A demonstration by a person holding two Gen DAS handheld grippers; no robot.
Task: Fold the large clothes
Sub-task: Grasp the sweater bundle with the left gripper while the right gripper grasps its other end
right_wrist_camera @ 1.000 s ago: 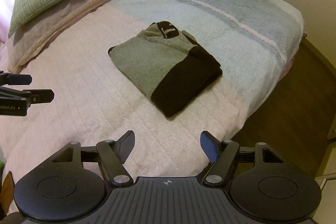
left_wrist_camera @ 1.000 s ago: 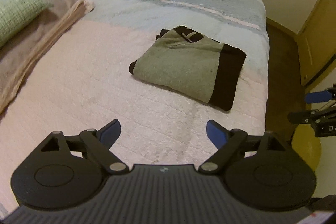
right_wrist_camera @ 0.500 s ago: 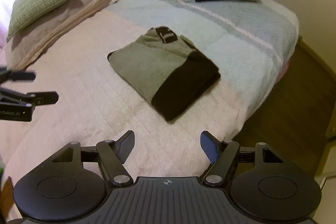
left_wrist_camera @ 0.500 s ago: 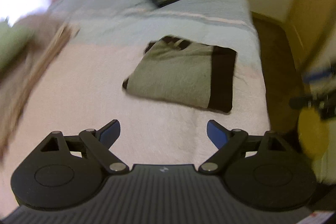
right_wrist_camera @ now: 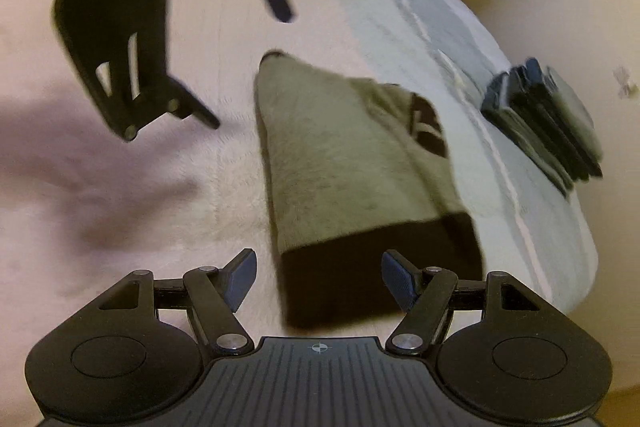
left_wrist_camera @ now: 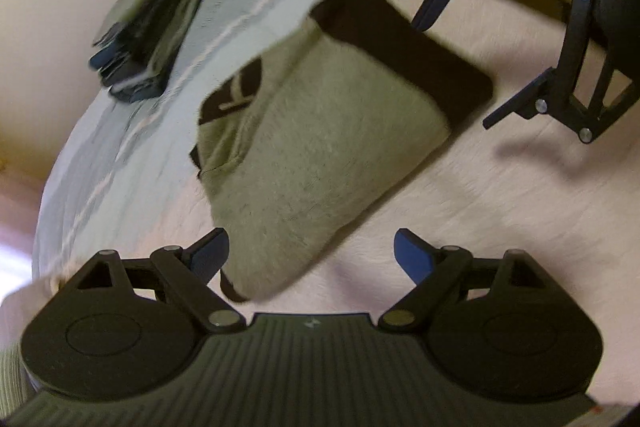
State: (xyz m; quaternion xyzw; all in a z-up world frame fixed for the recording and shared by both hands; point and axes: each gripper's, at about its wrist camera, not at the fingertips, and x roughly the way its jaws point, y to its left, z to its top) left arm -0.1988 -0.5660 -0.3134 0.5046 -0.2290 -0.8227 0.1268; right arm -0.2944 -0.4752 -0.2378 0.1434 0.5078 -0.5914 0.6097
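Pink and blue covers lay on the bed (left_wrist_camera: 500, 195), where the folded sweater (left_wrist_camera: 320, 143) sat between the wide-open, empty left gripper (left_wrist_camera: 311, 255) and right gripper (right_wrist_camera: 318, 277), which should slide under opposite ends together to lift it flat.

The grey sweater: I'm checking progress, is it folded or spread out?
Folded. The grey sweater lies on the bed as a compact rectangle, black band at one end.
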